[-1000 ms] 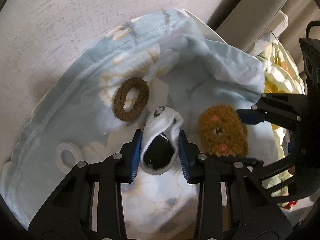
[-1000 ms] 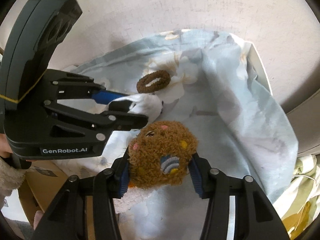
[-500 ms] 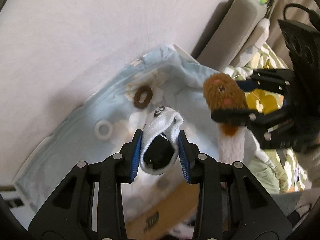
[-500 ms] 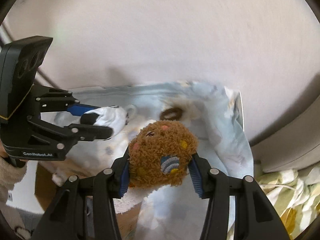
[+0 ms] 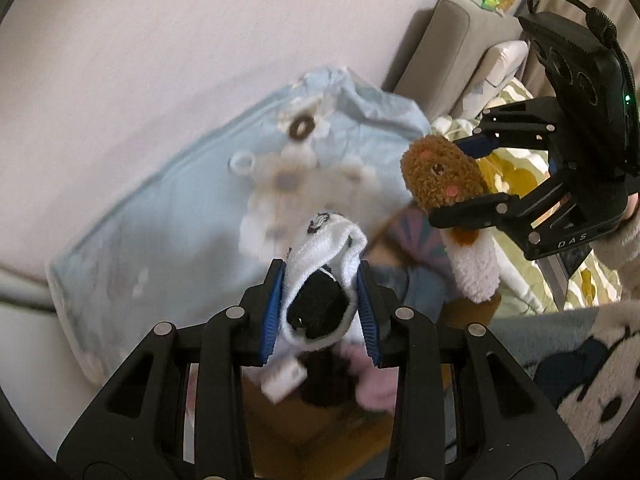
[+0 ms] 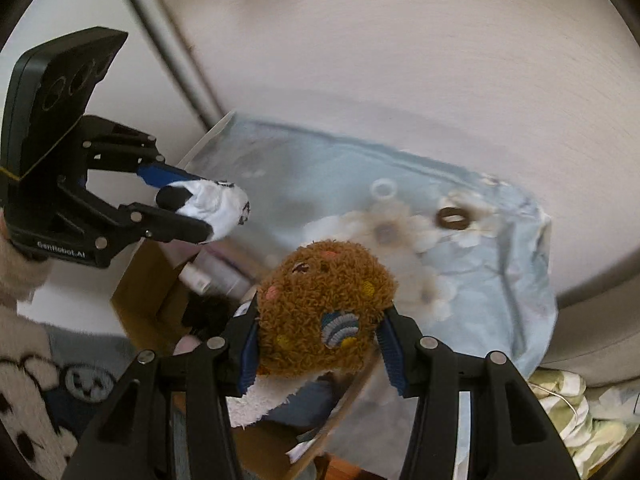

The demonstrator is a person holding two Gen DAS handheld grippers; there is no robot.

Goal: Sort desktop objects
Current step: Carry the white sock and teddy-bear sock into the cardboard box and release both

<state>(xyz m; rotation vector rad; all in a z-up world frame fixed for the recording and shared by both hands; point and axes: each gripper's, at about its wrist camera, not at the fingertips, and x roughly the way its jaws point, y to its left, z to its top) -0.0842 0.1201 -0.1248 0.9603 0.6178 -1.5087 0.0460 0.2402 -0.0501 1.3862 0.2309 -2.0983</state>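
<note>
— So, from the left wrist camera, what is the left gripper (image 5: pixel 320 308) doing?

— It is clenched on a white and black sock (image 5: pixel 322 280). The two blue pads press the sock from either side, with the jaws only a little apart, as wide as the bunched cloth. The sock's white end sticks out past the fingertips, and it hangs clear above the pale blue flowered cloth (image 5: pixel 168 216).

— And what lies on that cloth?

— A brown hair tie (image 5: pixel 301 128) near the far edge and a white ring (image 5: pixel 241 164) a bit closer, both well apart from the sock. Below the gripper sits a cardboard box (image 5: pixel 316 432) with blurred things inside.

— Is the other claw visible there too?

— Yes, at the right: the right gripper (image 5: pixel 466 176) grasps a fuzzy brown sock (image 5: pixel 438 174) whose white cuff hangs down below the fingers.

— Now the right wrist camera.

— The right gripper (image 6: pixel 320 344) holds that fuzzy brown sock (image 6: pixel 324 308) between its blue pads, jaws set moderately wide around the thick bundle, the white cuff drooping underneath. It is up in the air over the edge of the cardboard box (image 6: pixel 152 280).

— And the left claw from this side?

— At the left, the left gripper (image 6: pixel 192 208) is closed on the white and black sock (image 6: pixel 208 206), held by a hand in a fluffy sleeve (image 6: pixel 20 280). The brown hair tie (image 6: pixel 453 218) and white ring (image 6: pixel 384 190) rest on the pale blue flowered cloth (image 6: pixel 500 288) beyond.
</note>
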